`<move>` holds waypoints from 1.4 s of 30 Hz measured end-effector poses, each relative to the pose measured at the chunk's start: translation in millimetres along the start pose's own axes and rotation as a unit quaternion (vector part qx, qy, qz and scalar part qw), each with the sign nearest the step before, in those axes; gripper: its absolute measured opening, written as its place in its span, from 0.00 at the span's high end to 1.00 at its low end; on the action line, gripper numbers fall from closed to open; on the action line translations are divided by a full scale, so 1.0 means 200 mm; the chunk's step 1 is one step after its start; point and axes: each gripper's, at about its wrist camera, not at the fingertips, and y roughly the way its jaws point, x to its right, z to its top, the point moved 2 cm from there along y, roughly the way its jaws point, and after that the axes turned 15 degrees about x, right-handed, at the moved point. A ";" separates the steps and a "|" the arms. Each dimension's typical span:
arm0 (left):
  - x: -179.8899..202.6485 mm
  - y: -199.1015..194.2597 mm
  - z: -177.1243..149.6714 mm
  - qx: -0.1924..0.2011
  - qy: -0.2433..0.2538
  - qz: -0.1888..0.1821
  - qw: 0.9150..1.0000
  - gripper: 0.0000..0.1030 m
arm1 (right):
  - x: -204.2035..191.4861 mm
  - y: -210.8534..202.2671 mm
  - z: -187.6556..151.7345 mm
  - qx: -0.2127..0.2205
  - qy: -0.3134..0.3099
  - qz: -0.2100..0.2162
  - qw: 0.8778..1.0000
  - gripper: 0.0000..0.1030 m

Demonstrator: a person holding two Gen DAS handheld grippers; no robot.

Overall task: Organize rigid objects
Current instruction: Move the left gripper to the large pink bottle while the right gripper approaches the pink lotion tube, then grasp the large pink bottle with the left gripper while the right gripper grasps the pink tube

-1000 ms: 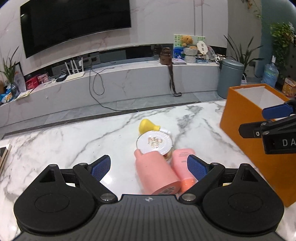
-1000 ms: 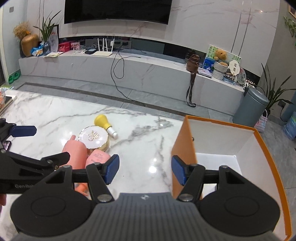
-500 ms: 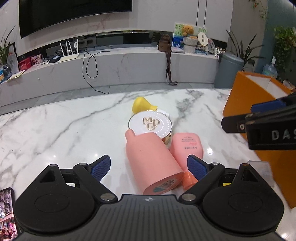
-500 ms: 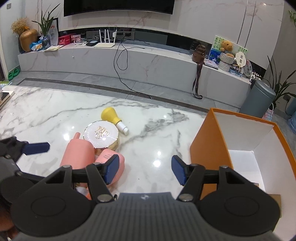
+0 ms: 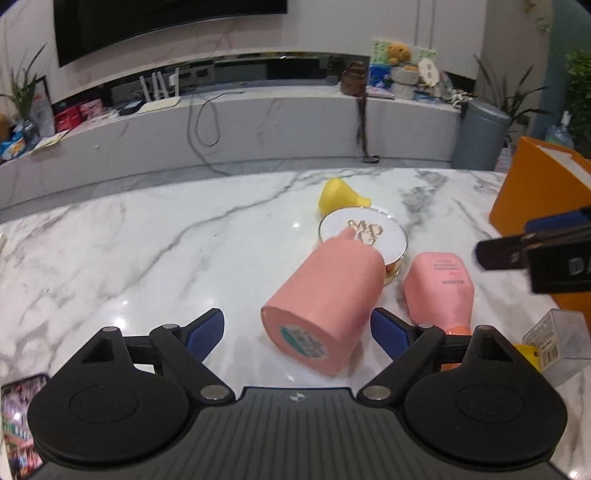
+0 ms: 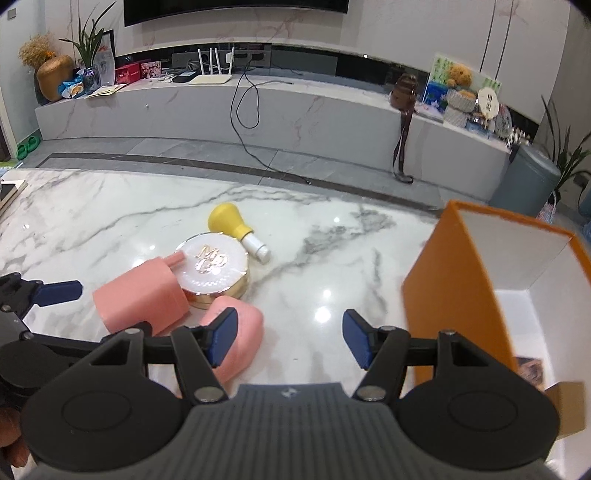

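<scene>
Left gripper (image 5: pixel 297 334) gapes at pink bottle (image 5: pixel 325 299) blocking compact (image 5: pixel 364 236).

Home living room: wall television (image 6: pixel 236 7), media console (image 6: pixel 258 107).

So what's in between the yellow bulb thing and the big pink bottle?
The round white compact with gold letters lies between them. In the right wrist view the yellow bulb sits behind it, and the big pink bottle leans against its front edge.
</scene>
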 end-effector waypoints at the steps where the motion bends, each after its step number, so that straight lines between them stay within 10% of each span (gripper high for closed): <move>1: 0.00 0.00 0.00 0.005 0.004 -0.009 1.000 0.00 | -0.01 0.01 0.00 -0.003 0.007 0.002 1.000 0.37; 10: 0.03 0.07 -0.01 0.015 0.040 -0.061 0.997 0.02 | -0.10 0.12 -0.05 -0.037 0.044 0.007 0.998 0.32; 29: 0.02 0.13 -0.05 -0.005 0.029 -0.073 0.997 0.36 | -0.14 0.28 -0.11 -0.076 0.049 0.002 0.996 0.37; 42: 0.04 0.12 -0.05 -0.004 0.035 -0.070 0.997 0.39 | -0.15 0.30 -0.12 -0.081 0.055 0.020 0.995 0.51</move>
